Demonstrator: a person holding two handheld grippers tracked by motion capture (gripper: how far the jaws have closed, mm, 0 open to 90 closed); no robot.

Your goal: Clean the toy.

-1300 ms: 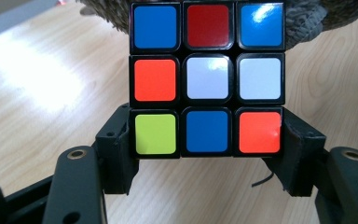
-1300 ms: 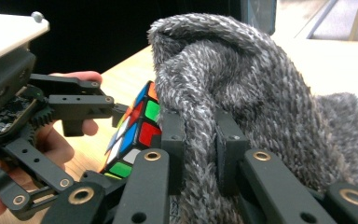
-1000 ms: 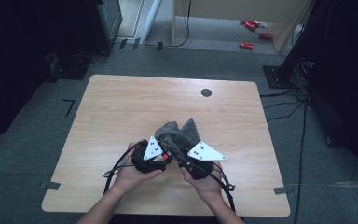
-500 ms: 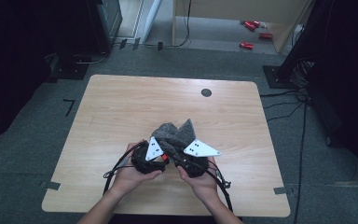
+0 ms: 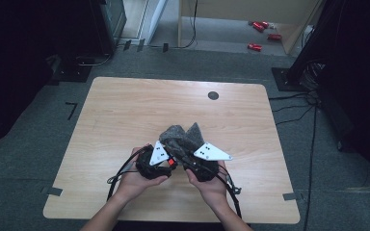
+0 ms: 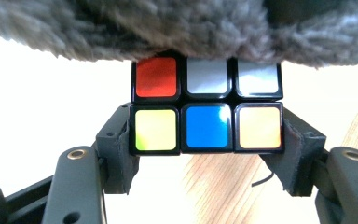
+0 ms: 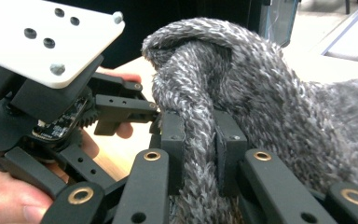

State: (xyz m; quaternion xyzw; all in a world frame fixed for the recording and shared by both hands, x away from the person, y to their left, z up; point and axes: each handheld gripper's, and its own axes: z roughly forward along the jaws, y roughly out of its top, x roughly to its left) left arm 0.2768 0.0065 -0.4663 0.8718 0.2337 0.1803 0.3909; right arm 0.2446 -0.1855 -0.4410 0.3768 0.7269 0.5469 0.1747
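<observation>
The left gripper [image 6: 205,154] is clamped on a puzzle cube [image 6: 206,107]. The right gripper [image 7: 200,140] pinches a fold of grey fuzzy cloth [image 7: 242,93]. The cloth drapes over the cube's top, above the table's [image 5: 125,110] near middle.

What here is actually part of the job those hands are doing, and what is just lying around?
In use:
- black-framed puzzle cube with coloured stickers, clamped in left gripper
- fuzzy grey knitted cloth, pinched by right gripper

Lying about:
- red objects on floor
- black cables
</observation>
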